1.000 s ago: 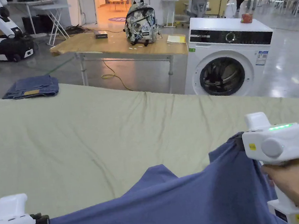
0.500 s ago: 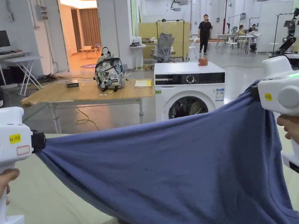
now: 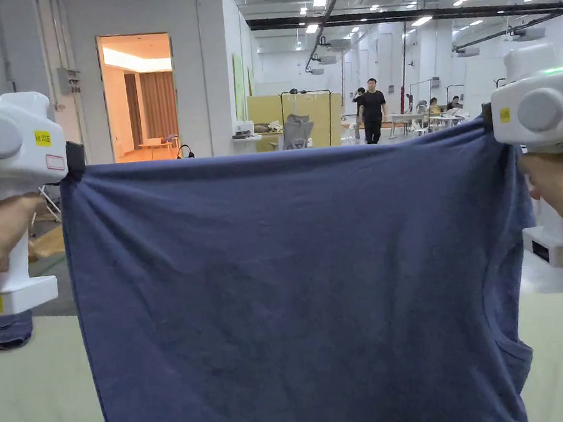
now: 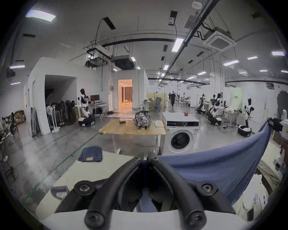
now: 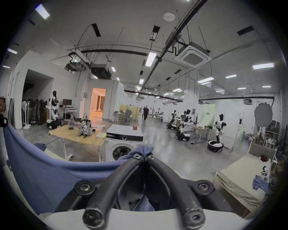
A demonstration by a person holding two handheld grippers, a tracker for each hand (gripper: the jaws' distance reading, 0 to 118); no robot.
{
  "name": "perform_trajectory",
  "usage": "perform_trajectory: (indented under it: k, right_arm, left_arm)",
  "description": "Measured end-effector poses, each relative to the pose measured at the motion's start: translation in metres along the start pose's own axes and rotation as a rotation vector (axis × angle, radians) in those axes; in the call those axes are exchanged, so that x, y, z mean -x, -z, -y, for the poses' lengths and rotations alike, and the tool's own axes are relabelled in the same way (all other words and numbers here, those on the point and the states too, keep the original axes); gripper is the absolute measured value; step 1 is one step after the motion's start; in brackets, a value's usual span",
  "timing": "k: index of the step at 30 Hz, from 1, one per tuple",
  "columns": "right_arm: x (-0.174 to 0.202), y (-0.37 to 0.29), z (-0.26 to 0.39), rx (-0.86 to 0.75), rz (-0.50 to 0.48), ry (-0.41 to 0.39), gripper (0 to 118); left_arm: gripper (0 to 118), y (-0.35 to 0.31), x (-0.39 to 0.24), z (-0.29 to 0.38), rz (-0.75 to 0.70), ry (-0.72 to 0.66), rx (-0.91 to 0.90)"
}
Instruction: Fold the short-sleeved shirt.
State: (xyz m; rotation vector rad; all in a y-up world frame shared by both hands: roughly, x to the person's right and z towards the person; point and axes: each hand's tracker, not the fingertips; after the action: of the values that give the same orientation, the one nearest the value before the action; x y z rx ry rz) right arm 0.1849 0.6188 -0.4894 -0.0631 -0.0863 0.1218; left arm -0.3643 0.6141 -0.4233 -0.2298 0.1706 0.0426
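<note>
**Two grippers, one blue shirt stretched out in the air**

Both of our grippers are up at about eye level in the head view, with the blue short-sleeved shirt (image 3: 295, 295) hanging between them like a curtain. Our left gripper (image 3: 74, 161) has one top corner and our right gripper (image 3: 488, 116) has the other, so the top edge runs pretty much straight across and taut. The rest of the cloth drops down flat in front of us, with its lower edge going out of the bottom of the head view, over the pale green worktop (image 3: 36, 404).

From the left gripper view, the fingers (image 4: 137, 161) are clamped together at the tips with blue fabric pinched between them, and the shirt sweeps off to the right toward the other gripper. Same deal in the right gripper view: fingers (image 5: 137, 158) closed tight on a bunched bit of cloth that pokes out past the tips, with the shirt running off to the left.

Background stuff: a washing machine (image 4: 181, 137) sits across the floor, next to a wooden table (image 4: 132, 130) with a backpack (image 4: 142, 119) on it. Some folded jeans (image 4: 91, 154) lie on the far corner of our worktop. A person (image 3: 372, 111) in dark clothes stands way back in the hall.
</note>
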Motion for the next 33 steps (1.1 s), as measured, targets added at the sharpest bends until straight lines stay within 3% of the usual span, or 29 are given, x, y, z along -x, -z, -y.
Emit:
perform_trajectory:
  k: [8, 17, 25, 33]
  right_arm:
    - [0.018, 0.017, -0.021, -0.068, 0.005, -0.006, 0]
    - [0.029, 0.007, 0.042, -0.035, 0.009, -0.032, 0]
    - [0.021, -0.052, 0.104, 0.01, -0.007, -0.063, 0]
    - [0.004, -0.144, 0.18, 0.078, -0.034, -0.06, 0]
  left_arm:
    - [0, 0.012, 0.003, -0.019, -0.034, -0.026, -0.075]
    - [0, 0.017, 0.006, 0.042, -0.058, -0.001, -0.035]
    - [0, -0.012, 0.01, 0.129, -0.032, -0.002, 0.055]
    - [0, -0.084, 0.024, 0.224, -0.005, -0.05, 0.081]
